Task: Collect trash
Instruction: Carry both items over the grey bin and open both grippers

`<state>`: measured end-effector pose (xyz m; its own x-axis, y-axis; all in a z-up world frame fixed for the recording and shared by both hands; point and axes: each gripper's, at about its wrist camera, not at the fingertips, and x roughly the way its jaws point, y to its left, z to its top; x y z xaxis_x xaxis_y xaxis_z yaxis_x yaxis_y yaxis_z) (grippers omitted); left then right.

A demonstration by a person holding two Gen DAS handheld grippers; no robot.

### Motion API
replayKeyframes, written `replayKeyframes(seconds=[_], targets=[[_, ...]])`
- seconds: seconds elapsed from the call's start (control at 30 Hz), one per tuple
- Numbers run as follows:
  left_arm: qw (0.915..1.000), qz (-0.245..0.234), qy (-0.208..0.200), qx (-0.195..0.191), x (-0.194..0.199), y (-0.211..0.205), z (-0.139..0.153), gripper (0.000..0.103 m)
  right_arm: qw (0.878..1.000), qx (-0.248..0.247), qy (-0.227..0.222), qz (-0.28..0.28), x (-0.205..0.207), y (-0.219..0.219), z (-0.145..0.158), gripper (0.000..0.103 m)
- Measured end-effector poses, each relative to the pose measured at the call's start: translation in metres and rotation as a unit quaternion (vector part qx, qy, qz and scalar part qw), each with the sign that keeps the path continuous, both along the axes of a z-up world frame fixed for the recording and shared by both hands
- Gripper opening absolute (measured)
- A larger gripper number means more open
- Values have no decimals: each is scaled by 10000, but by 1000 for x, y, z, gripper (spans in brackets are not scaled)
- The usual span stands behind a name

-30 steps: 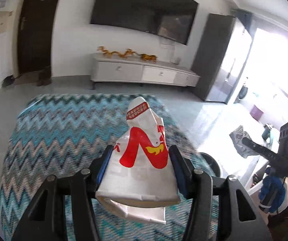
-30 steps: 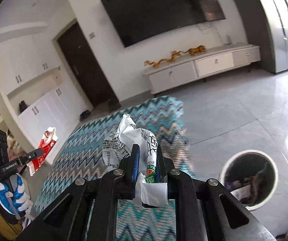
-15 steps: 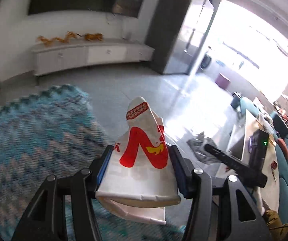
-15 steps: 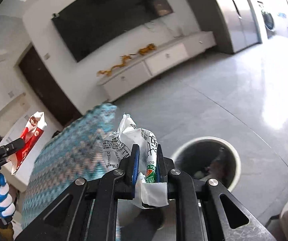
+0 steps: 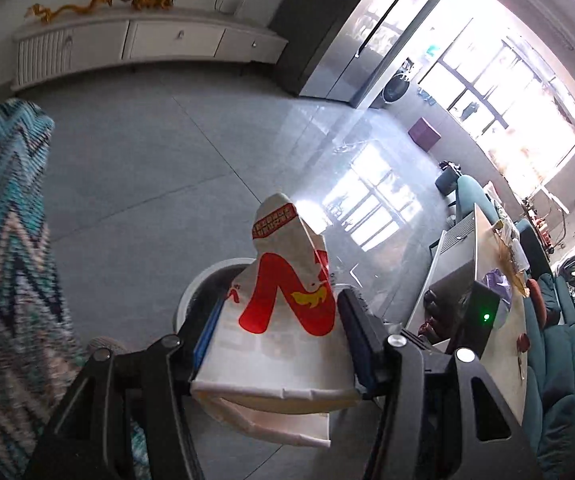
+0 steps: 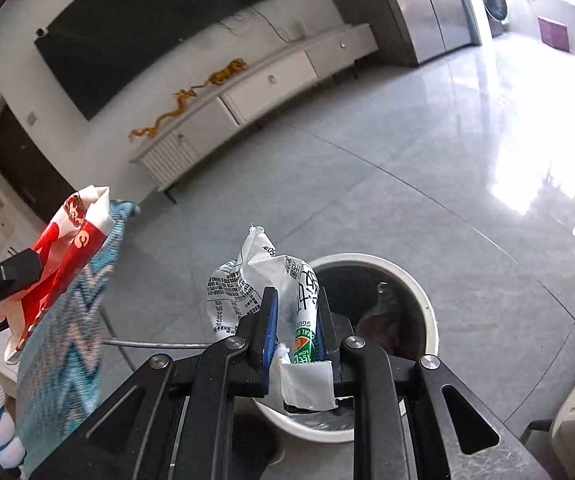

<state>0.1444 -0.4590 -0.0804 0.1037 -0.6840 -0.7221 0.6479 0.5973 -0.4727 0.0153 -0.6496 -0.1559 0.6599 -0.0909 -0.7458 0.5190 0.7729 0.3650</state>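
- White paper with a red letter and a small yellow mark makes up the fast-food bag (image 5: 283, 312) that the left tongs (image 5: 277, 340) hold, blue pads pressed on both its flanks, jaws about half spread around its width.
- The right tongs (image 6: 293, 330) carry a crumpled white plastic wrapper with black print and a green label (image 6: 267, 284); the jaws stand narrow and are opening, the wrapper between the pads and, as far as the view shows, touching them.
- The round white waste bin with a dark inside (image 6: 415, 288) stands on the grey tiled floor (image 6: 387, 184), at about one o'clock of the right tongs and directly beneath the wrapper's tip; in the left view its rim (image 5: 203, 280) peeks out at ten o'clock of the bag.
- Progress, as I judge it: both pieces are picked up and brought over the bin, and some dark rubbish already lies inside; dropping the wrapper and then the bag is what is left.
- Hard to make out: the bin's contents are a dark blur, its near rim is hidden behind the right tongs, and most of the bin is covered by the bag in the left view.
- The teal zigzag rug (image 5: 3, 240) at nine o'clock is blurred, so any litter on it cannot be told.
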Motion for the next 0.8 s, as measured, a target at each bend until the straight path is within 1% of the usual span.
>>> replayKeyframes(seconds=[0.1, 0.13, 0.17, 0.2, 0.23, 0.27, 0.3, 0.33, 0.47, 0.53, 0.57, 0.6, 0.7, 0.77, 0.8], targets=[[9997, 39, 234, 48, 7, -17, -18, 54, 9999, 14, 159, -61, 8, -8, -17, 21], [9995, 48, 323, 55, 10, -21, -24, 60, 9997, 14, 217, -101, 10, -10, -23, 21], [9991, 73, 414, 66, 15, -23, -31, 70, 9995, 26, 281, -139, 11, -12, -29, 24], [9989, 115, 456, 72, 17, -25, -35, 74, 9994, 34, 312, -156, 11, -11, -32, 32], [9987, 143, 489, 78, 19, -27, -39, 76, 9992, 24, 354, -181, 8, -14, -36, 39], [9985, 144, 520, 90, 19, -27, -42, 76, 9990, 6, 390, -199, 7, -15, -38, 51], [9983, 141, 551, 108, 20, -27, -43, 76, 9989, -3, 419, -210, 7, -14, -40, 55], [9983, 138, 552, 118, 19, -26, -44, 76, 9988, -7, 439, -213, 6, -14, -41, 55], [9993, 169, 276, 167, 12, -12, -32, 76, 9985, -99, 467, -254, 2, -8, -36, 64], [9994, 247, 82, 218, 6, -5, -21, 76, 9985, -170, 438, -266, 1, -2, -29, 65], [9992, 305, -53, 234, 2, 4, -15, 76, 9985, -220, 420, -258, 1, 0, -25, 69], [9990, 343, -154, 250, 1, 11, -9, 76, 9984, -309, 403, -243, 1, 6, -18, 74], [9964, 526, -552, 367, -7, 36, 10, 76, 9973, -648, 315, -128, 3, 30, 10, 78], [9938, 743, -741, 367, -13, 57, 26, 76, 9962, -829, 243, -63, 4, 47, 30, 80], [9928, 834, -795, 329, -15, 69, 34, 76, 9953, -963, 132, 14, 6, 62, 45, 81]])
